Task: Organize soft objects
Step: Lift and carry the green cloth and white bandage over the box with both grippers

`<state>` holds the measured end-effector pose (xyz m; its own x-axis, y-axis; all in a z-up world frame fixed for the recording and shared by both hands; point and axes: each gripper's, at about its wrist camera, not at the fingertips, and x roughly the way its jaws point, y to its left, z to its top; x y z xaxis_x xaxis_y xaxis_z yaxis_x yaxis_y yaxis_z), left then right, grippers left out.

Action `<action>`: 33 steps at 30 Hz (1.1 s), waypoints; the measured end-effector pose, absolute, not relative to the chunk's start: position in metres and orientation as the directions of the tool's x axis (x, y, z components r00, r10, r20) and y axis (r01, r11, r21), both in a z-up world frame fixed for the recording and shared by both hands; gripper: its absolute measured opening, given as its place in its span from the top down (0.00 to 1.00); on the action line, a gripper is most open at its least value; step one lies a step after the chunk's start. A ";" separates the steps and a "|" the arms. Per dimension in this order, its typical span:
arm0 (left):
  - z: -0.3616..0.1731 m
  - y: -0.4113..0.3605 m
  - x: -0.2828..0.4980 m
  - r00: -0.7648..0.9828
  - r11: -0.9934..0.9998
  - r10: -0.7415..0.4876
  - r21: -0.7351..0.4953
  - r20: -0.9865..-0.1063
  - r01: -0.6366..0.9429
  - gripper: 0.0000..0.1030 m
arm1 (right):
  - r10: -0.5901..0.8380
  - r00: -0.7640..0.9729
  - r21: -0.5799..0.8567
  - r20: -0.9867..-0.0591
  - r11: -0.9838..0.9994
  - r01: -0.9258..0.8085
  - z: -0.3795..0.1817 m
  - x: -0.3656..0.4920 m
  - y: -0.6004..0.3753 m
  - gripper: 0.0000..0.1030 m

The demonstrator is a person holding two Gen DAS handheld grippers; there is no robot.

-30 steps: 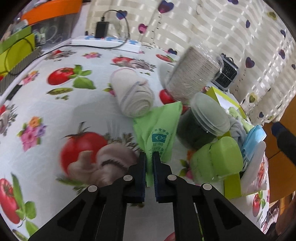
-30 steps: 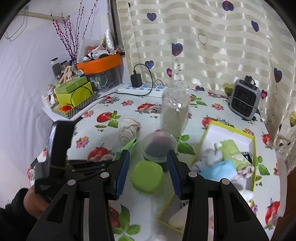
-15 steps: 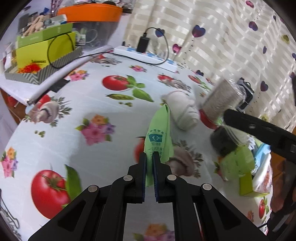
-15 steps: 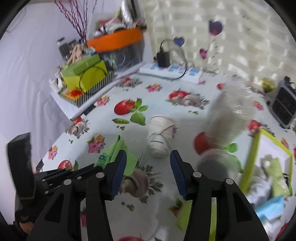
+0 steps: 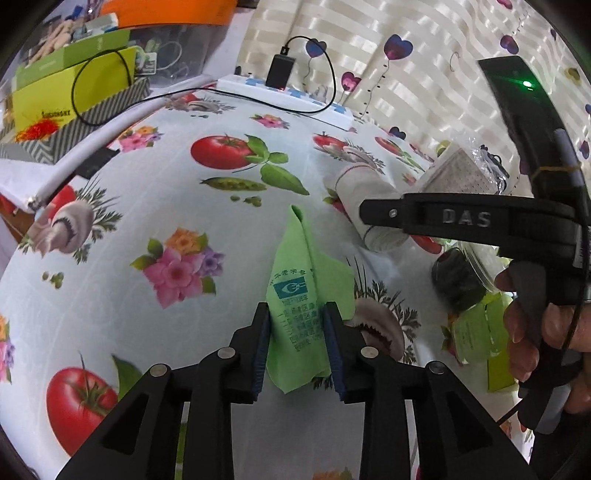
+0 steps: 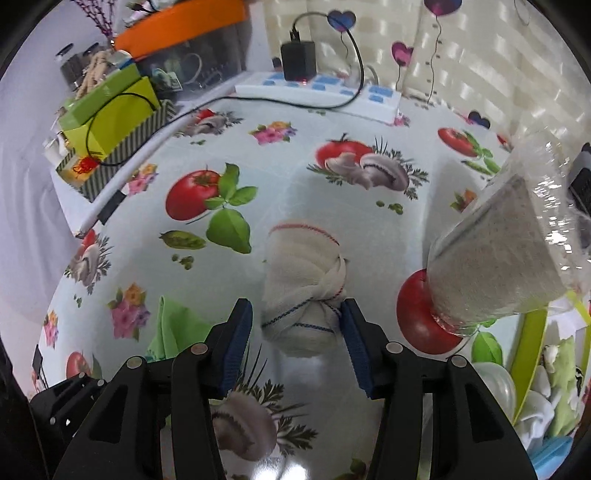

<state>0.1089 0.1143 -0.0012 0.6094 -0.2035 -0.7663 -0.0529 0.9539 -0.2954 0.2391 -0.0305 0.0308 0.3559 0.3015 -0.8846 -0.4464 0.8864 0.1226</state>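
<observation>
A green plastic bag [image 5: 301, 295] lies crumpled on the flowered tablecloth between the fingers of my left gripper [image 5: 297, 345], which is open with its pads on either side of the bag. The bag also shows in the right wrist view [image 6: 175, 330]. A rolled white towel [image 6: 304, 291] with red and blue stripes lies on the table between the open fingers of my right gripper [image 6: 297, 345]. The towel also shows in the left wrist view [image 5: 369, 199], partly behind the right gripper's body [image 5: 469, 221].
A clear bag of grey pads [image 6: 506, 254] stands right of the towel. A yellow-green box [image 6: 535, 350] with soft items sits at the right edge. A power strip [image 6: 317, 88], green boxes [image 6: 110, 110] and an orange-lidded bin [image 6: 177, 22] line the back.
My left gripper has opened and released the green bag onto the table. My right gripper has moved forward and down until its fingers straddle the rolled towel.
</observation>
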 end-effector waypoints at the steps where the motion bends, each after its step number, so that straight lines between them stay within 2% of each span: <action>1: -0.001 0.113 0.111 0.610 0.957 -0.198 -0.287 -0.767 -0.051 0.73 | 0.303 0.349 0.129 -0.887 0.887 -0.443 0.028 0.240 -0.031 0.56; 3: -0.001 0.110 0.113 0.614 0.961 -0.186 -0.273 -0.767 -0.049 0.75 | 0.309 0.350 0.132 -0.884 0.884 -0.447 0.028 0.239 -0.030 0.58; 5: -0.001 0.108 0.115 0.613 0.964 -0.179 -0.263 -0.770 -0.048 0.92 | 0.323 0.350 0.140 -0.879 0.878 -0.458 0.030 0.237 -0.030 0.60; 18: 0.031 0.114 0.094 0.680 0.959 -0.158 -0.276 -0.716 -0.068 0.93 | 0.461 0.439 0.210 -0.771 0.835 -0.508 0.074 0.182 -0.062 0.61; 26: 0.066 0.094 0.076 0.725 0.969 -0.156 -0.247 -0.671 -0.020 0.93 | 0.518 0.509 0.232 -0.688 0.821 -0.522 0.101 0.142 -0.094 0.61; 33: 0.095 0.067 0.068 0.754 0.975 -0.178 -0.219 -0.632 0.047 0.93 | 0.513 0.572 0.241 -0.641 0.841 -0.484 0.117 0.125 -0.131 0.61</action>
